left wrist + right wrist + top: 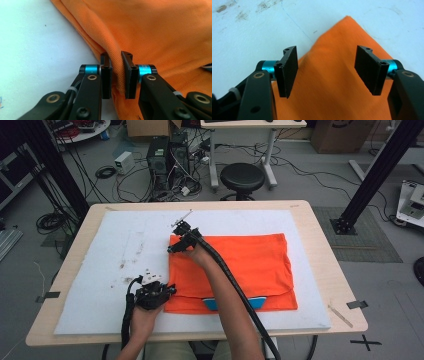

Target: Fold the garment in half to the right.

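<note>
Left of the shirt: we see bare white mat (115, 265), open room for a gripper.
Far edge: we have a free strip of mat beyond the orange shirt (240, 265).
Right side: narrow mat margin, passable.
In our way: the right forearm (225, 290) and its cable (235, 285) cross the shirt's near-left part.

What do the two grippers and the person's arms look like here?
Both grippers, left and right, have black linkage arms with brass-coloured pivots, blue metal collars and flat black ribbed fingers. A thick black ribbed cable trails back from the right gripper, a thinner black one from the left. The forearms are bare; no sleeves show.
</note>
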Tool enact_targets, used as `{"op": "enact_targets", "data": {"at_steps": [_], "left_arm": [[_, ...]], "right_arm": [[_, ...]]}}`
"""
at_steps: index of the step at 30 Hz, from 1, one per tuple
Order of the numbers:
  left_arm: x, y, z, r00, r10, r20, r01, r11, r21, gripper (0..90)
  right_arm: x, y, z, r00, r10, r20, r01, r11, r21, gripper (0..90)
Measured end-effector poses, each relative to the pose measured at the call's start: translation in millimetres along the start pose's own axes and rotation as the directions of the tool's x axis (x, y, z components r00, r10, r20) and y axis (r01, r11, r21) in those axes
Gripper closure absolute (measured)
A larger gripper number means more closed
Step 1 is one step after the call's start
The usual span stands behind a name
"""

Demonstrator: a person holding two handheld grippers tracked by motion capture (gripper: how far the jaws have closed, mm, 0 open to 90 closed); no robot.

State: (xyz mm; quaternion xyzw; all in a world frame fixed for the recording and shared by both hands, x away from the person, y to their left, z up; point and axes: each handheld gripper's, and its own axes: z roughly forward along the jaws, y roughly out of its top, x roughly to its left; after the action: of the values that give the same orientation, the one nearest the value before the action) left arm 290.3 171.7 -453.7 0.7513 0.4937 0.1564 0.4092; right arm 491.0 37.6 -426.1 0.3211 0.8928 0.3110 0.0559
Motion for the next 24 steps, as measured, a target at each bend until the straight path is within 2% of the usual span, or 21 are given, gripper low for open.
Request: {"op": "enact_targets", "data": {"at_steps": [11,14,20,22,24], "left_arm": [[-0.2,-0.5,0.0,1.0000,0.000,0.001,0.000,1.0000,-0.003,79.6],[-0.1,-0.4,0.0,1.0000,0.001,0.002,-0.001,1.0000,-0.003,79.6],[-0.6,-0.4,0.5,1.0000,0.002,0.001,-0.002,1.0000,-0.006,79.5],[-0.6,-0.3,0.6,1.0000,0.001,0.000,-0.001,1.0000,-0.006,79.5],[-0.6,-0.2,0.6,1.0000,0.004,-0.001,-0.004,1.0000,-0.008,79.5]], "right_arm": [[9.2,6.9,19.3,1.0000,-0.003,0.000,0.003,0.999,0.044,41.2],[9.7,6.7,20.0,0.9999,-0.002,0.011,0.001,0.999,0.034,45.2],[10.7,4.6,19.6,0.9981,-0.023,0.057,0.021,0.999,0.025,62.3],[10.4,4.3,19.2,0.9985,-0.022,0.049,0.021,1.000,0.021,72.8],[12.1,4.6,19.1,0.9983,-0.032,0.049,0.031,0.999,0.026,79.7]]}}
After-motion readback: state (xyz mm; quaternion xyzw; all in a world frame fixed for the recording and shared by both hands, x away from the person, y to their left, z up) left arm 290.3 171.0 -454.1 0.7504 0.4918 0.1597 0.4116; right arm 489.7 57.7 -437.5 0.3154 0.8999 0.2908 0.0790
